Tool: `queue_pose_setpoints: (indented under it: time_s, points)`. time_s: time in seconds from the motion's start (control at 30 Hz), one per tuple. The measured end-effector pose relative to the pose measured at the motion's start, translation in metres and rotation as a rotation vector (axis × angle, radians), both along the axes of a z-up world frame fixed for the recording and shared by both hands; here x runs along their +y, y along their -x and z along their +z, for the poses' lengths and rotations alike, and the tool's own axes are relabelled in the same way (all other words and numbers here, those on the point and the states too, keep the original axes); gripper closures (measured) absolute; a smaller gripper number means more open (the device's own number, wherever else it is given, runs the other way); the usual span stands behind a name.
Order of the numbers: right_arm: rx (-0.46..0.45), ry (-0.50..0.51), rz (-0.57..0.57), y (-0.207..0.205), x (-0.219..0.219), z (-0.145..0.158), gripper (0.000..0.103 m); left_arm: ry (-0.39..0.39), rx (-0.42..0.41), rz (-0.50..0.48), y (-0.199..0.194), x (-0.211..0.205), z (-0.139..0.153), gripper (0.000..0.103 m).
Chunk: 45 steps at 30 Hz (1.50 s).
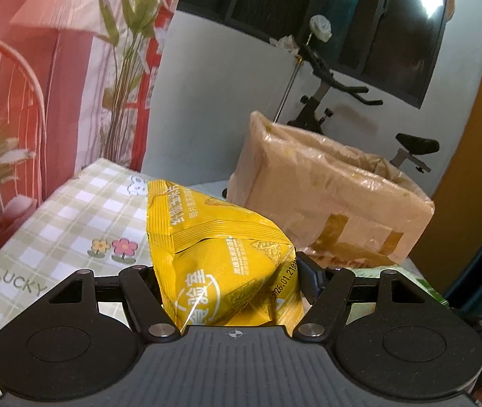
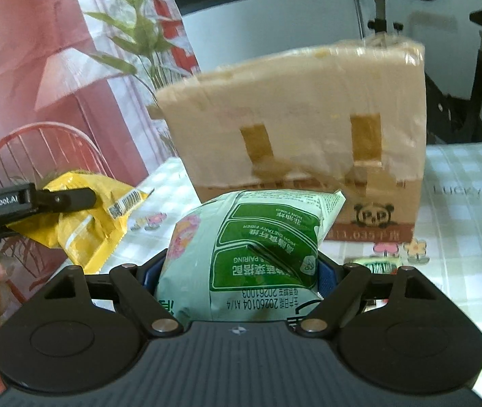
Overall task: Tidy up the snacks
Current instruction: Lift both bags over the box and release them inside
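Yellow snack bag (image 1: 220,254): glossy crinkled foil, pinched between my left gripper (image 1: 230,274) fingers above the checked tablecloth (image 1: 71,224). Pale green snack bag (image 2: 241,254): puffy, clamped in my right gripper (image 2: 241,271), near the taped cardboard box (image 2: 302,118).

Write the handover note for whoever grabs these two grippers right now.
Left gripper: shut on the yellow snack bag, held above the checked tablecloth.
Right gripper: shut on the green snack bag, held facing the cardboard box.
The box stands on the table, taped, top open as seen in the left wrist view; what is inside cannot be seen.
A small green packet lies on the cloth in front of the box, to its right.
Done: both bags picked up.
Left: likely drop both bags in the box, then fetch the small packet.
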State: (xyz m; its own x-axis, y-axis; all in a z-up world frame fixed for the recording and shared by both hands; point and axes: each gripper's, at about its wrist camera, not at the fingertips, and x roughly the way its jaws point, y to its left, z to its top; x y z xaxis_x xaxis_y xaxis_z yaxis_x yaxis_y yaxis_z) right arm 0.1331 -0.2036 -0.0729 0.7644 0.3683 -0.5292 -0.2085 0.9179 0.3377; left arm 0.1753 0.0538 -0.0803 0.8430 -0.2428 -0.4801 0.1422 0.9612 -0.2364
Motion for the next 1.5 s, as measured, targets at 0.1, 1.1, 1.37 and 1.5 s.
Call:
queue_pose_setpoints:
  time_s: [0.1, 1.1, 1.37, 1.5]
  points:
    - [-0.039, 0.005, 0.002, 0.004, 0.0, 0.011, 0.019, 0.003, -0.028, -0.008, 0.002, -0.002, 0.006, 0.03]
    - [-0.359, 0.058, -0.09, -0.034, -0.05, 0.101, 0.019, -0.012, -0.225, -0.142, -0.05, -0.053, 0.078, 0.03]
    - [-0.366, 0.177, -0.135, -0.119, -0.061, 0.104, 0.019, -0.104, -0.211, -0.166, -0.128, -0.093, 0.085, 0.03]
    - [-0.329, 0.257, -0.127, -0.16, -0.06, 0.094, 0.019, -0.15, -0.176, -0.173, -0.16, -0.106, 0.078, 0.029]
